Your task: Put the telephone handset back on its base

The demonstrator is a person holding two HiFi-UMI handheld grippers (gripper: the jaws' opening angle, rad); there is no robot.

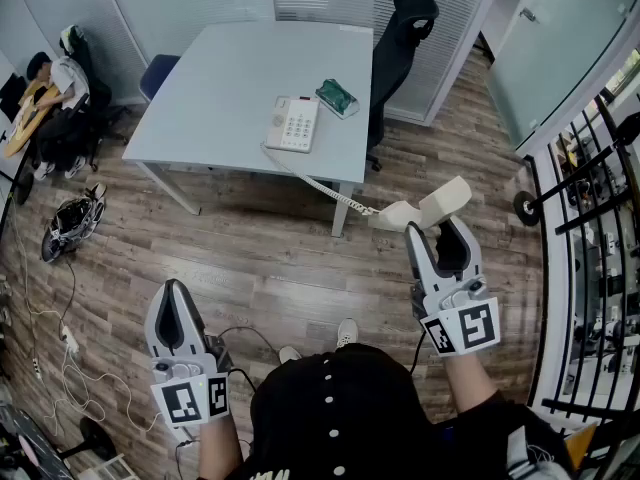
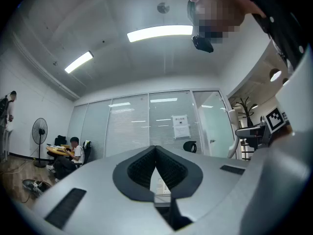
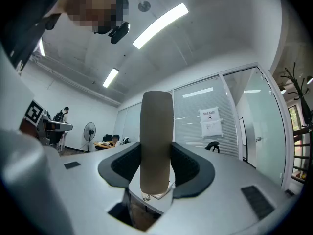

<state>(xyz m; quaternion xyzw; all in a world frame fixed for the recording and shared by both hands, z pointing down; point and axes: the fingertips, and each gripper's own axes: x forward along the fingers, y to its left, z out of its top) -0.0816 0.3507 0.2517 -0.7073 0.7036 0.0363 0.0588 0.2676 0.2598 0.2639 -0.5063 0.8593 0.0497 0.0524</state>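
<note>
The light, rigid handset [image 1: 440, 200] is being clenched mid-handle by the right tool [image 1: 437, 230], well apart from the base [image 1: 293, 124], its cord [image 1: 325, 190] likely tugging, while the left tool [image 1: 175, 293] is being held closed, empty.

L gripper [image 1: 177, 293] sat low at the person's left, close to the torso [image 1: 330, 408], pointing fwd. Its jaws met at the tips w/ nothing between them. R gripper [image 1: 435, 230] was held further fwd than the L on a reaching R arm [image 1: 470, 383]. Its jaws stood wide, clamped on the handset [image 1: 430, 208], a pad pressed to either side of it. Marker cubes [image 1: 462, 328] on both grippers faced up toward the head cam.
</note>
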